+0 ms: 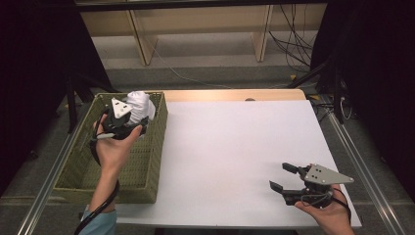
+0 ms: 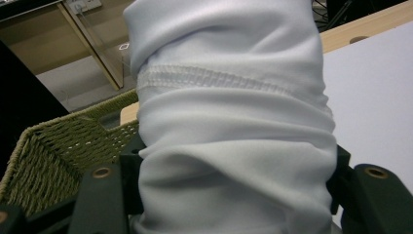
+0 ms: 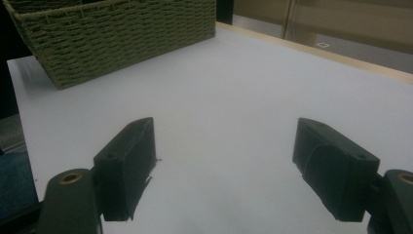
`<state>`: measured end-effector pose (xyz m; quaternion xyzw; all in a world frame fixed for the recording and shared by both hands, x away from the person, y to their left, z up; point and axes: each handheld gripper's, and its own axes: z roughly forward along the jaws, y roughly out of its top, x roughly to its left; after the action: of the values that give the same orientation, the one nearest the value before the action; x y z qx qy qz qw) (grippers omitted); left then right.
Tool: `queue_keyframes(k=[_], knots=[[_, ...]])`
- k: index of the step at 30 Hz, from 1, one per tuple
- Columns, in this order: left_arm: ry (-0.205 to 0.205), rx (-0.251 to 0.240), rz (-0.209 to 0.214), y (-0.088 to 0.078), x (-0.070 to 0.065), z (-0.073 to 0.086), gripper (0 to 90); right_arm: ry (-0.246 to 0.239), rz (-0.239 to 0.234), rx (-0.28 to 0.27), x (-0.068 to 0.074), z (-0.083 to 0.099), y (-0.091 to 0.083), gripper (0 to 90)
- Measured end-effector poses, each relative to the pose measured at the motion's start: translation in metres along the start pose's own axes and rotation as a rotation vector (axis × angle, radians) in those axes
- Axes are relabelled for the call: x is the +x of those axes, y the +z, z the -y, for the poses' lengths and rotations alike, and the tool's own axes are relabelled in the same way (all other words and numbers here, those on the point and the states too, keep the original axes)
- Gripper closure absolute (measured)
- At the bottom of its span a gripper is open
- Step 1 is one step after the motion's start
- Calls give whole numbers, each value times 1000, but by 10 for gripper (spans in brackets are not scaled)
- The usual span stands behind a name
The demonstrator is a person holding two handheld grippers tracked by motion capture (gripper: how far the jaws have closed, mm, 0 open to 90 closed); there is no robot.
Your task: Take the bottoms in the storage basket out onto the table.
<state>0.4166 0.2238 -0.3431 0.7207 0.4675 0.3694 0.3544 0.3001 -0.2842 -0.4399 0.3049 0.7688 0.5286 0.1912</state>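
A bunched white cloth (image 1: 139, 106) hangs over the far end of the green woven basket (image 1: 78, 169), with my left gripper (image 1: 131, 119) shut on it. In the left gripper view the white cloth (image 2: 234, 126) bulges up between the two black jaws, a stitched hem running across it, and the basket's rim (image 2: 53, 131) lies behind at the left. My right gripper (image 1: 283, 178) rests low over the near right of the white table (image 1: 230, 147), open, with nothing between its fingers (image 3: 127, 161). Its jaws point left toward the basket (image 3: 117, 29).
The basket stands along the table's left edge. A light wooden strip (image 1: 230, 94) borders the table's far side. Beyond it are wooden furniture legs and loose cables (image 1: 293, 44) on the floor. Black curtains close both sides.
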Motion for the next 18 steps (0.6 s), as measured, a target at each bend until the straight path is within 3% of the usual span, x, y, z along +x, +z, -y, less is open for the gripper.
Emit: queue_keyframes(k=[18], knots=[[10,-17,23,-3,-10,-6,363,0,2,-1,0,0,0,248]])
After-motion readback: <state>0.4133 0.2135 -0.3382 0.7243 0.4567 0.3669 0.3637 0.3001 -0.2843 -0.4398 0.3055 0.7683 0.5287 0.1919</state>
